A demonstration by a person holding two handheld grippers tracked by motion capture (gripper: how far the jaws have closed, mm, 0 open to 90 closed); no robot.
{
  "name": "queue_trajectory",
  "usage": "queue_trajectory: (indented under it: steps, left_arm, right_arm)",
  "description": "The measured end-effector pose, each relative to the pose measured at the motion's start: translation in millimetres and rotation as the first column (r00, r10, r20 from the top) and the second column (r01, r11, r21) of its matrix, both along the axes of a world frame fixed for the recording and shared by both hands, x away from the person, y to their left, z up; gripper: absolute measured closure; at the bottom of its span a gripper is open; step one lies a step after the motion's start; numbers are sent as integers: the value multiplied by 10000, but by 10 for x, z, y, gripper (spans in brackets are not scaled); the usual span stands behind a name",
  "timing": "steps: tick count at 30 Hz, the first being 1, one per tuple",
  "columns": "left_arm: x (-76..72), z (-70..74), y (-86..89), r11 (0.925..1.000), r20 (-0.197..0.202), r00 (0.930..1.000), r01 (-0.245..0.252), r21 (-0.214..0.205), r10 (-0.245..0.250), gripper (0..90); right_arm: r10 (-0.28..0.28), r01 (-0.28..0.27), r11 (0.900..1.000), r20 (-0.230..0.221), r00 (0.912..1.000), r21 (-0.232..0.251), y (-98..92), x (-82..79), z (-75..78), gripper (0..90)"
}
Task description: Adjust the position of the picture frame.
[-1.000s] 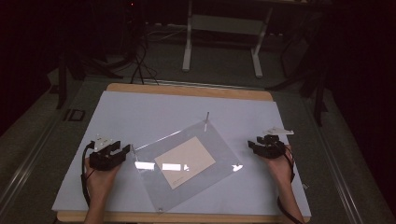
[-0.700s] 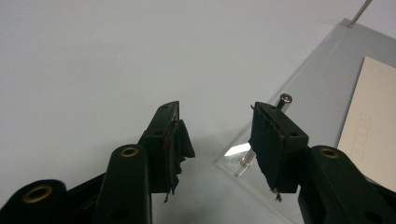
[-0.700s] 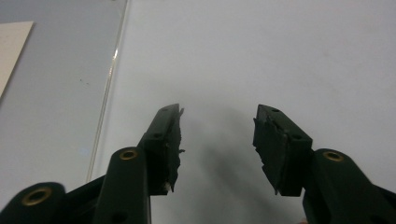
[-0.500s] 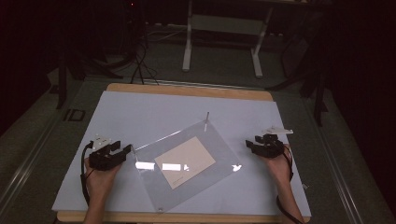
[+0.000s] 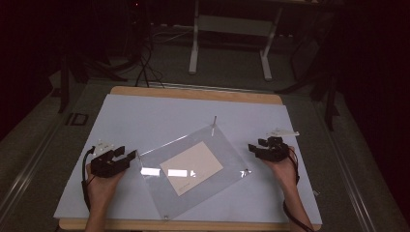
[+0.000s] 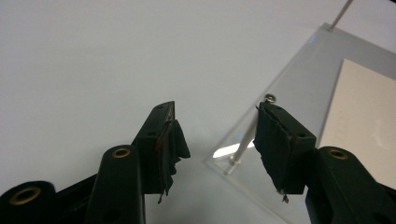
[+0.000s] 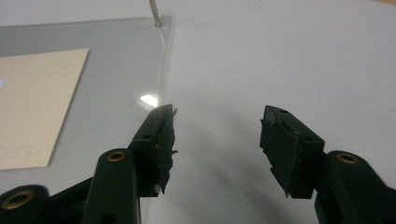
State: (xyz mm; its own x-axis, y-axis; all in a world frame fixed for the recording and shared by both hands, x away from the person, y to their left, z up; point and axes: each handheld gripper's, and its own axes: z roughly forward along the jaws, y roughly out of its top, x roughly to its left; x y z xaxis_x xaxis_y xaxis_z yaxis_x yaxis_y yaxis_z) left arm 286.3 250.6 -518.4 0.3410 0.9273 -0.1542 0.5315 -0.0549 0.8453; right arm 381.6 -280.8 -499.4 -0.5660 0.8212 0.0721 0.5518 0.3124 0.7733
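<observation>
A clear plastic sheet (image 5: 220, 150) lies askew on the white mat (image 5: 159, 116), with a beige card (image 5: 191, 167) at its middle. My left gripper (image 5: 129, 155) lies at the sheet's left corner. Its jaws have just been opening and stand apart. In the left gripper view (image 6: 217, 109) the sheet's corner (image 6: 280, 88) and a small metal pin (image 6: 238, 149) sit between the jaws, and neither pad presses on them. My right gripper (image 5: 252, 148) lies off the sheet's right edge. Its jaws (image 7: 217, 112) have also just been opening, with bare mat between them and the sheet's edge (image 7: 164, 56) beside one jaw.
A thin pin (image 5: 213, 121) stands upright at the sheet's far corner. A small white tag (image 5: 285, 131) lies on the mat behind the right gripper. The wooden table edge (image 5: 193, 93) borders the mat at the back. A metal stand (image 5: 232, 29) is on the dark floor beyond.
Both pairs of jaws stand a little wider than before. The right hand has edged slightly toward the sheet. The sheet, the card and the left hand have kept their places.
</observation>
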Motion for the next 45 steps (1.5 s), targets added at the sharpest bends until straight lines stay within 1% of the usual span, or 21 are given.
queue_trajectory:
  steps: [2, 5, 6, 9, 13, 16, 18, 22, 27, 31, 34, 36, 38, 42, 45]
  left_arm:
    - [-24, 18, -12, 10000, 79, 10000, 57, -5, -57, 489]
    - [-48, 35, -24, 9998, 72, 9998, 208, -22, -208, 489]
    - [-49, 35, -30, 9997, 83, 9997, 234, -22, -234, 489]
    - [-41, 34, -46, 9990, 100, 9989, 455, 0, -455, 488]
    - [-21, 17, -90, 9968, -36, 9971, 763, 243, -762, 479]
    - [-3, 7, -118, 9955, -136, 9959, 897, 313, -893, 479]
    - [9, -1, -126, 9951, -193, 9954, 944, 294, -939, 482]
    - [28, -18, -132, 9934, -356, 9932, 1121, 241, -1112, 509]
    - [65, -51, -182, 9905, -521, 9909, 1266, 544, -1238, 517]
    - [104, -77, -226, 9879, -680, 9890, 1360, 748, -1310, 527]
    - [125, -86, -258, 9861, -681, 9885, 1407, 884, -1349, 527]
    - [134, -91, -268, 9862, -689, 9883, 1421, 853, -1364, 534]
    - [140, -96, -274, 9856, -704, 9883, 1414, 927, -1351, 536]
    - [155, -104, -275, 9868, -697, 9880, 1427, 761, -1375, 547]
    - [170, -114, -301, 9869, -683, 9887, 1390, 820, -1336, 548]
  right_arm:
    - [153, -153, 9999, 27, 9999, 33, 50, 17, 33, 429]
    - [260, -261, 9996, 100, 9996, 102, 116, 44, 67, 430]
    - [293, -293, 9996, 96, 9995, 59, 141, 58, 74, 431]
    - [585, -587, 9981, 130, 9982, 201, 218, 91, 91, 410]
    - [736, -736, 9973, 91, 9972, 12, 332, 142, 113, 457]
    - [767, -765, 9970, 97, 9970, -137, 407, 196, 120, 489]
    - [970, -970, 9953, 53, 9953, -6, 447, 231, 123, 514]
    - [1191, -1191, 9929, 94, 9928, 23, 526, 288, 122, 515]
    - [1311, -1307, 9912, 179, 9912, -227, 605, 367, 103, 517]
    - [1299, -1298, 9915, 85, 9915, -125, 638, 447, 83, 521]
    - [1333, -1332, 9910, 36, 9911, -94, 664, 508, 75, 534]
    - [1404, -1404, 9900, 11, 9901, -111, 691, 545, 70, 554]
    - [1478, -1477, 9888, 19, 9890, -187, 719, 581, 65, 573]
    - [1626, -1625, 9863, 38, 9867, -280, 783, 645, 60, 611]
    - [1699, -1698, 9851, 22, 9855, -269, 825, 672, 58, 622]
